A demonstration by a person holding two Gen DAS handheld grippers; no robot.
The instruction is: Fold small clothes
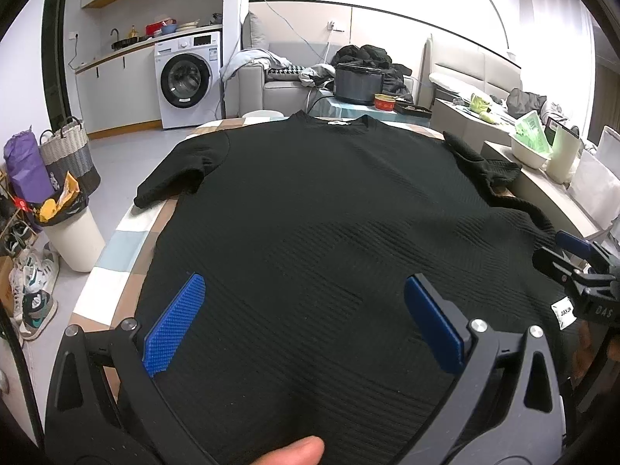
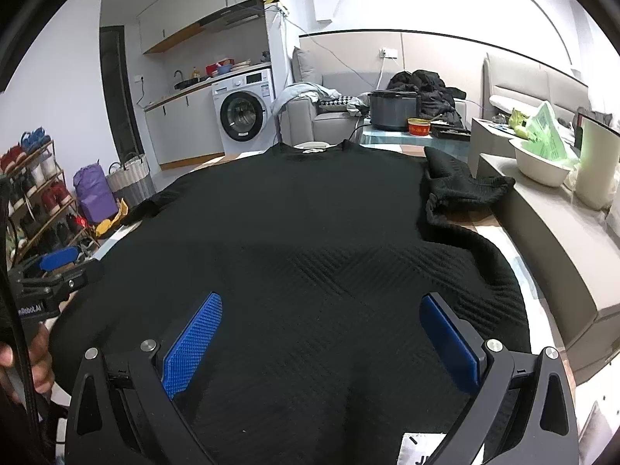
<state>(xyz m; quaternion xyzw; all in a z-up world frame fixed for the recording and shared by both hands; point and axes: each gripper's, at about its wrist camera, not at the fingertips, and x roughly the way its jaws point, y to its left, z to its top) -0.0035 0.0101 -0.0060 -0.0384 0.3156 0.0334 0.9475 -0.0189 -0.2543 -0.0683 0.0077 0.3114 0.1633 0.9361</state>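
From the left wrist camera, a black shirt lies spread flat on a table covered in a checked cloth of pale blue, tan and white squares. The knit is ribbed, with faint diagonal blocks woven in. Its collar points to 12 o'clock, one short sleeve reaches the table edge at 10 o'clock, and the other sleeve is bunched up at 2 o'clock. The left gripper hangs over the hem end with its jaws spread wide and nothing between them; its blue pads are studded with small bumps. A fingertip shows at 6 o'clock. At 3 o'clock the right gripper sits by the shirt's side edge near a white label; this view does not settle whether it touches the cloth. Beyond the table stand a white bin stuffed with rubbish at 9 o'clock, a washing machine at 11 o'clock and a round dark cooker at 12 o'clock.

From the right wrist camera, the same shirt fills the middle, collar at 12 o'clock, crumpled sleeve at 2 o'clock. The right gripper is also wide open and empty above the fabric. The left gripper shows at 9 o'clock, with a hand below it. A shoe rack stands at 9 o'clock and a white bowl on a grey ledge at 2 o'clock.
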